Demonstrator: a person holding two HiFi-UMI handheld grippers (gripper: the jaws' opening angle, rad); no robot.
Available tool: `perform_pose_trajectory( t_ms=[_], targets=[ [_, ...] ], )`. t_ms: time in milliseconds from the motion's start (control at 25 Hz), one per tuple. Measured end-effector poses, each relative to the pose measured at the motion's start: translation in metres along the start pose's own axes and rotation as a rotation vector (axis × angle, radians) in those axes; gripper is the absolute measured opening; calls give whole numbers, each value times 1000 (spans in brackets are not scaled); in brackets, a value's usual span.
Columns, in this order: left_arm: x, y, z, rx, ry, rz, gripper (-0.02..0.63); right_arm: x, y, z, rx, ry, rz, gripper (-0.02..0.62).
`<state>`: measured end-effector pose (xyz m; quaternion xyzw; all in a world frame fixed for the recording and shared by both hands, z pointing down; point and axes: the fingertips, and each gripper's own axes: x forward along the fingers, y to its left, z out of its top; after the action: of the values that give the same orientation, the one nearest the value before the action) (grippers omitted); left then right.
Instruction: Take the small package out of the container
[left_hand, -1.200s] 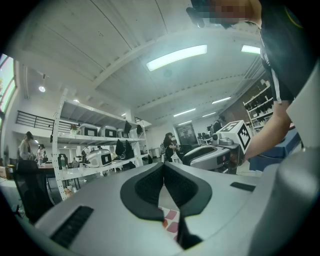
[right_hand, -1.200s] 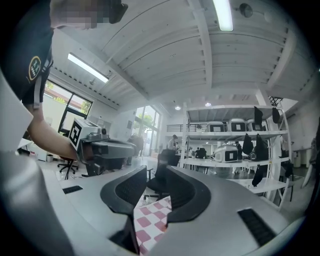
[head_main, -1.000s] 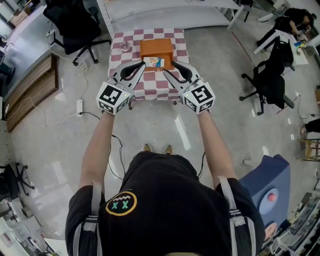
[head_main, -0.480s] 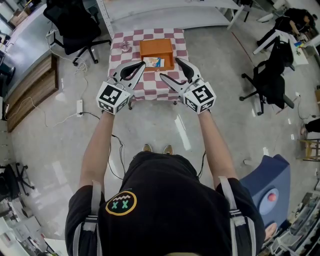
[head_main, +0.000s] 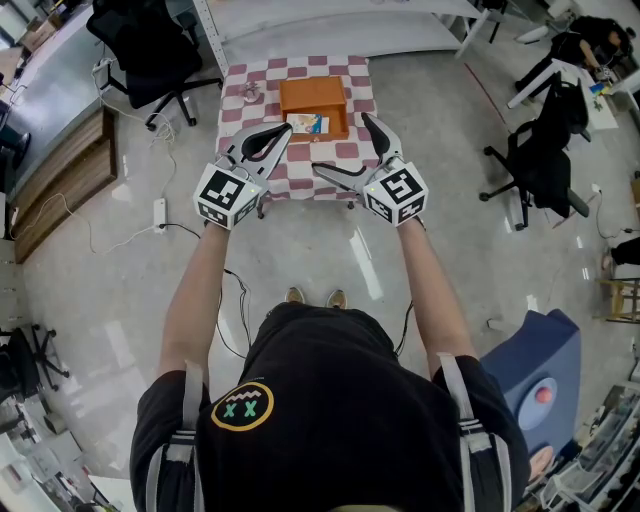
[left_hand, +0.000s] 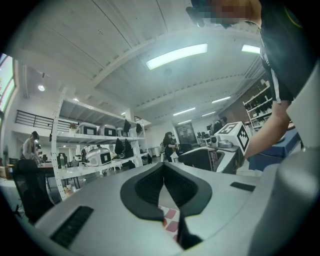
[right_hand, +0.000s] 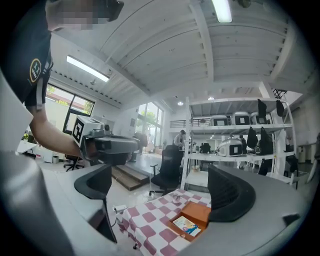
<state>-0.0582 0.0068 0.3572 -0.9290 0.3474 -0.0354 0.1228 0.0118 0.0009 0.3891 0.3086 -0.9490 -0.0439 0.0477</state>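
Observation:
An orange container (head_main: 314, 98) stands on the checked table (head_main: 270, 170), and a small colourful package (head_main: 308, 124) lies in its near end. My left gripper (head_main: 286, 130) is held level just left of the container with its jaws shut and nothing in them; in the left gripper view the pads (left_hand: 164, 175) meet. My right gripper (head_main: 340, 143) hovers over the table's near right part. Its jaws have just been opening and now stand wide with nothing between them. In the right gripper view the container (right_hand: 200, 212) and package (right_hand: 185, 226) lie low between the fingers (right_hand: 231, 196).
A small pale object (head_main: 250, 93) sits at the table's far left. Black office chairs (head_main: 150, 50) stand by the table, and another chair (head_main: 540, 160) is at the right. Wooden steps (head_main: 60, 180) and a power strip (head_main: 159, 212) with cable lie to the left. Shelving (right_hand: 235, 145) stands behind.
The right gripper's jaws have spread from nearly closed to wide open. The left gripper and the package have not moved.

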Motion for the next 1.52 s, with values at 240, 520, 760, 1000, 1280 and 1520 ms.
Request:
perform_pose_trajectory(
  t_ms=[240,520,760,1000,1280,1520],
  targets=[
    [2,1,-2,-1,4,0,20,1,-2,-7,-3,19,-4,595],
    [6,-5,1,4,12,4,20,-6,-5,-5,4,8,2,595],
    [15,-17,6,12,20,24,20,-21,-13,-4,6,-7,13,595],
    [21,-31,6,22,36,52,20,-34,-16,-8,9,-16,43,595],
    [32,-32,1,22,50,57,20,-32,-25,-14,22,-26,56,595],
    [52,-13,-17,13,43,45,20,-10,-44,-31,29,-11,52,595]
  ],
)
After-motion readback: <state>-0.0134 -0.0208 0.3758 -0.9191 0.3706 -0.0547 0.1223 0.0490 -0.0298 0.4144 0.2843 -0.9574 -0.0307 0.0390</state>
